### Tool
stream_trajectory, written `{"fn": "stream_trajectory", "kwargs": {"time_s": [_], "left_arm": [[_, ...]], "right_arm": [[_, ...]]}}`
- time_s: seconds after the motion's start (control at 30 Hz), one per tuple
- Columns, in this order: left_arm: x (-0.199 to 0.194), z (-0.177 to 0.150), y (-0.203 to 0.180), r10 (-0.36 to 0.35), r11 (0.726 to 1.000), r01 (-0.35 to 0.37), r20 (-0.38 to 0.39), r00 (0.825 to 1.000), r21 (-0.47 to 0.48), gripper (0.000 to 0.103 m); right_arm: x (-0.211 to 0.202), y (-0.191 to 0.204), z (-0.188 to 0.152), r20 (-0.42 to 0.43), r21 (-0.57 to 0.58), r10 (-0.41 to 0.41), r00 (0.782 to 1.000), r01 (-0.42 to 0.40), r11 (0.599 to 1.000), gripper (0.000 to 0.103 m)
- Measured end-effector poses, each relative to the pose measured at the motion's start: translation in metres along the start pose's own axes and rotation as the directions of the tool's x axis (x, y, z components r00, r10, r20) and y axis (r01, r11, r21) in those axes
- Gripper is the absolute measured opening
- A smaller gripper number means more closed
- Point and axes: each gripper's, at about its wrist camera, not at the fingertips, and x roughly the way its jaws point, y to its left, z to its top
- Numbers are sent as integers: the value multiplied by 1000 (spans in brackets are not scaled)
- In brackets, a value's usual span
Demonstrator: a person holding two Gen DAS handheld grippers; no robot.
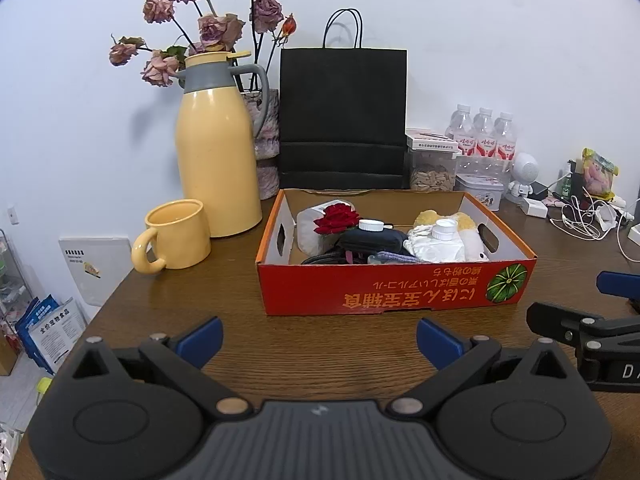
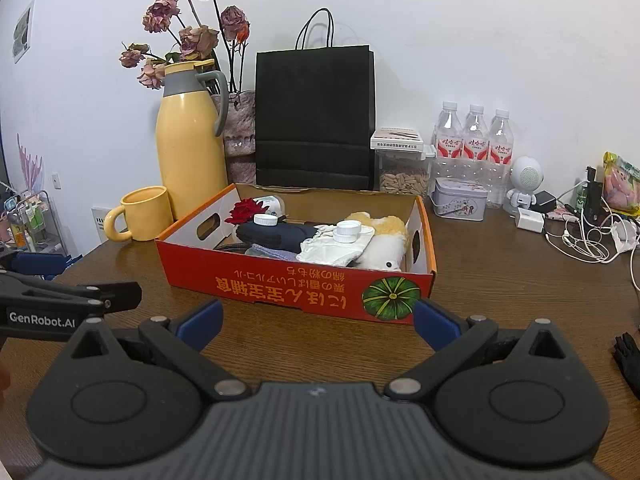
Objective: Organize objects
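Both grippers hover empty over the brown wooden worktop [image 1: 320,344], left gripper [image 1: 319,337] and right gripper [image 2: 318,322] each spread wide, just short of the red cardboard box with orange rim [image 1: 396,288] holding a red rose [image 1: 337,218], dark pouch [image 1: 372,240], white-capped bottles [image 2: 347,231] and a cream plush toy [image 2: 386,240]. Likely step: reach in for one item; best to come in over the near wall, pick the topmost piece, close squarely, avoid snagging the cloth beside it.
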Motion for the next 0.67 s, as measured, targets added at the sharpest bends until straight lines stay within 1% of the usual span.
{"fn": "stream_trajectory", "kwargs": {"time_s": [0.67], "left_arm": [[1,-4,-2,-6,1000,6,-4,1000,9,103]], "right_arm": [[1,0,0,-2,0,-1,1000,1,1000,103]]}}
